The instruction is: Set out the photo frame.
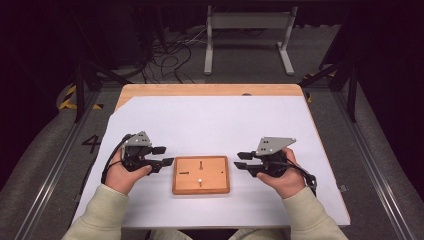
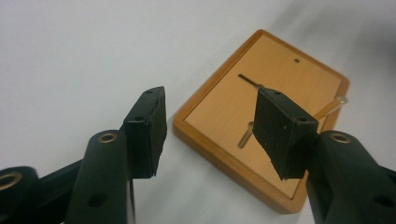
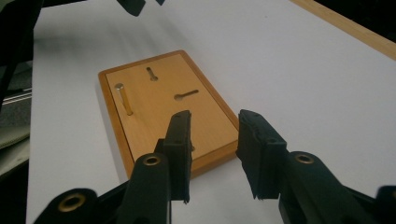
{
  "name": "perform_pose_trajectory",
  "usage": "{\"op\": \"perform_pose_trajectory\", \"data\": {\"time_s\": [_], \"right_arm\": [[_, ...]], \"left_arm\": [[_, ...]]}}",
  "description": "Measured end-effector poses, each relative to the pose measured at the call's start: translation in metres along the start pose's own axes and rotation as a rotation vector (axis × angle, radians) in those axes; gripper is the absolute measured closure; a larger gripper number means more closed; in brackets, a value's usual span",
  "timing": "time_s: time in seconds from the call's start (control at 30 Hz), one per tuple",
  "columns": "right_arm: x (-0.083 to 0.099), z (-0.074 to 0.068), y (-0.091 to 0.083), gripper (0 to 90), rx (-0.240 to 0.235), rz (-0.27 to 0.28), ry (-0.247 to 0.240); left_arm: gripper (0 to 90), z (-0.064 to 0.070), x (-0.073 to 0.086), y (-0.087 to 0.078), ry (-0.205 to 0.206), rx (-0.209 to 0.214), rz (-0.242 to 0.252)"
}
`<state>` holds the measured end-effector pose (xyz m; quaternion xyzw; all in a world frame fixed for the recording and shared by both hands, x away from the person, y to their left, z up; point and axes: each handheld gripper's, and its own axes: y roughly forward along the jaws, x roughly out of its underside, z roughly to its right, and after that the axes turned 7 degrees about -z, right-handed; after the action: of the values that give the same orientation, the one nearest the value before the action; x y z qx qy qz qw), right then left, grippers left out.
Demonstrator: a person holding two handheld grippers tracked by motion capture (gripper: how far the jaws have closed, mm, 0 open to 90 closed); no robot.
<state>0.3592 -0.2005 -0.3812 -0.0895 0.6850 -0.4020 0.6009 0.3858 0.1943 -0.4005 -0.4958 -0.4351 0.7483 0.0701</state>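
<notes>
Between two grippers on the white table (image 1: pixel 220 120) lies a wooden board (image 1: pixel 201 175). Left gripper (image 1: pixel 161 156) gapes, empty; right gripper (image 1: pixel 242 160) likewise. Board looks stiff, light; its upright brass pin (image 3: pixel 124 99) seems slim, slippery — pinch near its top.

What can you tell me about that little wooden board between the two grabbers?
The wooden board is a flat, orange-brown rectangle with rounded corners and a raised rim around a paler face. It lies flat on the white table cover, between the left gripper and right gripper, which do not touch it. A brass-coloured pin stands upright in it, and other dark pegs or slots and a small hole mark the face.
</notes>
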Motion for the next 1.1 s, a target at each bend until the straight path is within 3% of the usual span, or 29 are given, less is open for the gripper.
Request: {"op": "perform_pose_trajectory", "data": {"time_s": [0.43,0.63,1.1], "right_arm": [[-0.021,-0.028,0.035,61.0,-0.109,-0.028,-0.054],[-0.023,-0.038,0.056,58.4,-0.134,-0.054,-0.088],[-0.026,-0.048,0.082,60.4,-0.172,-0.122,-0.153]], "left_arm": [[41.8,-0.006,0.004,0.003,-0.013,-0.005,-0.005],[40.2,-0.006,0.004,0.005,-0.011,-0.008,-0.007],[39.5,-0.006,0.007,0.004,-0.023,-0.013,-0.011]]}}
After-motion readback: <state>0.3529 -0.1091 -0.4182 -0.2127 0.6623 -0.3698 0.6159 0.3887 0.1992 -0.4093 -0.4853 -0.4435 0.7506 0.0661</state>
